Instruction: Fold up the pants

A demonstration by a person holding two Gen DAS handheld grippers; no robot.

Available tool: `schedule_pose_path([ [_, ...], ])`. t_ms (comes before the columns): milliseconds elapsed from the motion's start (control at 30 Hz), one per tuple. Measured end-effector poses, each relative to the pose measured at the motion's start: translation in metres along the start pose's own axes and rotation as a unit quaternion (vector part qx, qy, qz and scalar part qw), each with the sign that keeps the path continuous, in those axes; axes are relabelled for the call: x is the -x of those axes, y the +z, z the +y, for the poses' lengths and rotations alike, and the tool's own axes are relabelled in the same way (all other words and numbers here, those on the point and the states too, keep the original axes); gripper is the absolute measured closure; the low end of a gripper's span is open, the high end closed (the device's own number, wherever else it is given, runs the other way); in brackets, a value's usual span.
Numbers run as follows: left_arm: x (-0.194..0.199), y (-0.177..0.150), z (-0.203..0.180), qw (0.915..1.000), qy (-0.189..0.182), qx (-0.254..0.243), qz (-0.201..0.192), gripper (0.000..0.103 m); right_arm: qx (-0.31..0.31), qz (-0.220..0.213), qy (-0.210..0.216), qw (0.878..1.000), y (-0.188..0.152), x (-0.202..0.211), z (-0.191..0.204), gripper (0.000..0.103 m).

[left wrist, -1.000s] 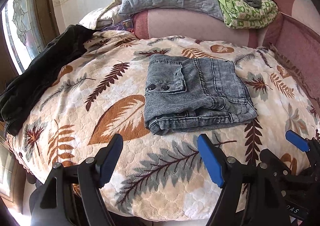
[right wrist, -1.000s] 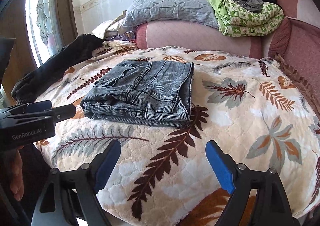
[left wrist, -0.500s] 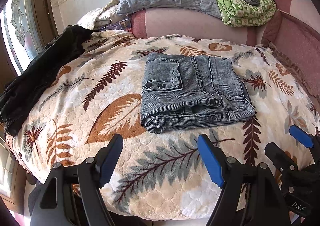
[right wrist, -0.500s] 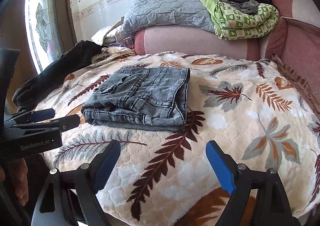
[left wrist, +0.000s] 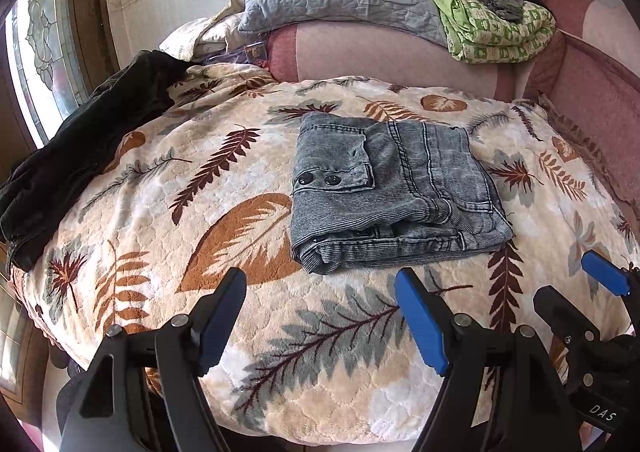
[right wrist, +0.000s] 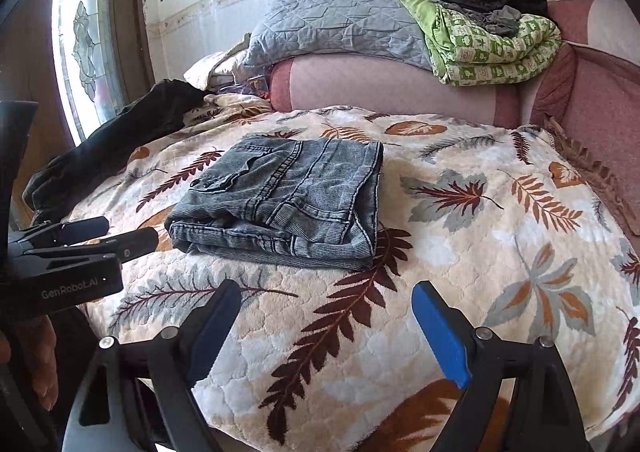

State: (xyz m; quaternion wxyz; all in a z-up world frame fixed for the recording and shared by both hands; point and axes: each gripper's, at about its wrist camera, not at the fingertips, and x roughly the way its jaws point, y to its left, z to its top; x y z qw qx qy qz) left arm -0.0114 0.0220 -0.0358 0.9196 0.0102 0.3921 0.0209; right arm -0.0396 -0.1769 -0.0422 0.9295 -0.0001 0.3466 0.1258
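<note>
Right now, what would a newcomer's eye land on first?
The folded grey jeans lying mid-bed on the leaf-print blanket, untouched. Both grippers, left and right, hang open at the near edge, while a dark garment drapes the blanket's window-side edge.

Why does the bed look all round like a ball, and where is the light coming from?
Both views use fisheye lenses, so the blanket bulges and the wall curves. In the left wrist view, daylight glares through the window at the left edge; in the right wrist view the same window washes out white. The jeans stay sharp.
</note>
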Motion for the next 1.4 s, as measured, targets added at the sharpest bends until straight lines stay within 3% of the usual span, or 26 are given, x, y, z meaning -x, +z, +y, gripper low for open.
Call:
schedule_pose_path([
  [567,0.001,0.008,0.012,0.9999,-0.001,0.009,-0.007,0.025,0.042,0.029,-0.020,0.999,0.015,-0.005,0.014,0.013],
  [1067,0.008,0.019,0.007,0.9998,-0.012,0.003,-0.019,0.025,0.051,0.018,-0.023,0.998,0.024,-0.001,0.013,0.013],
  [1267,0.010,0.030,0.001,0.9991,-0.040,0.007,-0.012,0.019,0.049,0.015,-0.027,0.998,0.029,0.001,0.008,0.013],
  [1333,0.011,0.033,0.002,0.9977,-0.064,0.017,-0.013,0.008,0.048,0.014,-0.028,0.998,0.029,0.002,0.007,0.013],
  [1400,0.013,0.036,-0.001,0.9978,-0.061,0.014,-0.023,0.006,0.048,0.013,-0.030,0.998,0.028,0.004,0.006,0.013],
])
